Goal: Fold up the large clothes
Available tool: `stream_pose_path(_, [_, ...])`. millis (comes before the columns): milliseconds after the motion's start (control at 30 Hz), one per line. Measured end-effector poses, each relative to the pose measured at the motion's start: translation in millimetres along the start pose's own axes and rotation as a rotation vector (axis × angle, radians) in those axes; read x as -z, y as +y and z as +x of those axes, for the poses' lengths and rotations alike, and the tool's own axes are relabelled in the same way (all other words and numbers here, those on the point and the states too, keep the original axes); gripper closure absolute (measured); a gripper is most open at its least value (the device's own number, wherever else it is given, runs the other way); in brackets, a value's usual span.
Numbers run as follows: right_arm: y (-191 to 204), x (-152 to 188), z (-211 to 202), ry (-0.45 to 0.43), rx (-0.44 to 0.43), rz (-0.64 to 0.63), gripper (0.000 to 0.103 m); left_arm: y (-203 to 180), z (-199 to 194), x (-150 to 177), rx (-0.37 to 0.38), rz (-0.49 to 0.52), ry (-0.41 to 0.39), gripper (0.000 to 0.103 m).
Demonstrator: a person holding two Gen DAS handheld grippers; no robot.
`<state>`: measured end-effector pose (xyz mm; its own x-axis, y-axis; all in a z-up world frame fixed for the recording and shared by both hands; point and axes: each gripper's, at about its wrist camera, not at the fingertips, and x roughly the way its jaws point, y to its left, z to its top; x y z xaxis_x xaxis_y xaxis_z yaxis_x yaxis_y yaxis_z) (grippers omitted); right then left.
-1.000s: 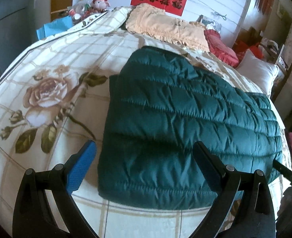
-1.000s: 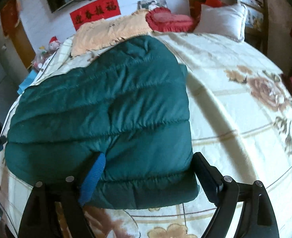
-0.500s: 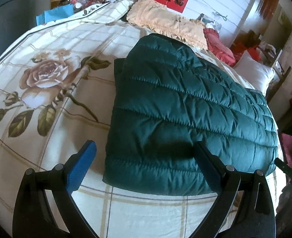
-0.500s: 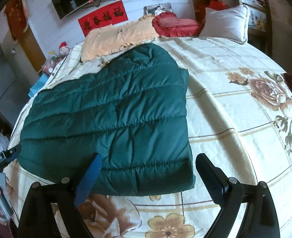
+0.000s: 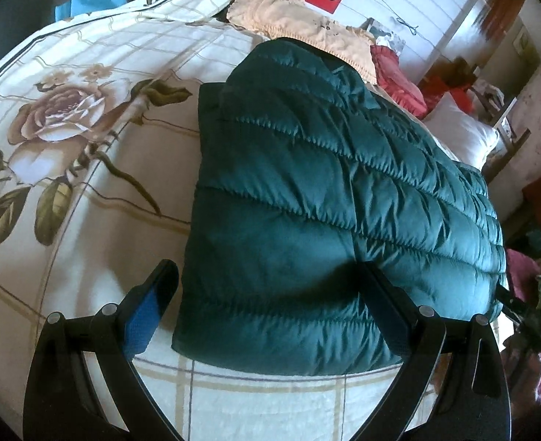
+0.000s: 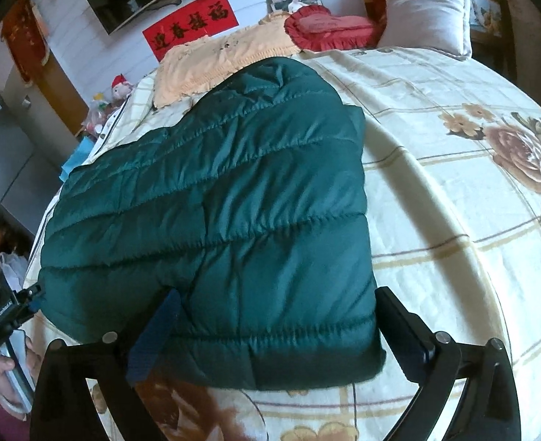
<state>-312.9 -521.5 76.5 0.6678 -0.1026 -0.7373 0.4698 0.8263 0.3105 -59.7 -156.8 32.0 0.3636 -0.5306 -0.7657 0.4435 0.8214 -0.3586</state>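
The green padded jacket (image 5: pixel 325 198) lies folded flat on the flowered bed (image 5: pixel 86 191), and the left gripper (image 5: pixel 267 294) and right gripper (image 6: pixel 278 325) hover wide apart and empty over its near corners, seemingly placed for the next fold.

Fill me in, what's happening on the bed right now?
A person with a gripper in each hand is folding a green puffer jacket on a flowered bedspread. The jacket lies flat, folded into a block. The left gripper and right gripper are both open at its near edge, holding nothing.
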Motion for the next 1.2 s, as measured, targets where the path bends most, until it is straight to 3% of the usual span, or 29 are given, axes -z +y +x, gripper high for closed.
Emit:
stream_pose_path(233, [-4,-5,2,-0.002,-0.009,0.014,0.0,2,5,0,0.029,-0.016,0.013,0.003])
stream_pose_path(467, [-1,-7,-6,-0.026,0.035,-0.017,0.0,1,7,0,0.03,-0.018,0.008,0.002])
stream_pose_path(767, [-4,-12,13,0.014,-0.031,-0.003,0.0,7,13,-1,0.076,-0.055,0.031,0.0])
stream_pose_path(1200, [-8,-14,27,0.039,-0.093,-0.006,0.0,-1,21,-7,0.076,-0.039,0.015,0.0])
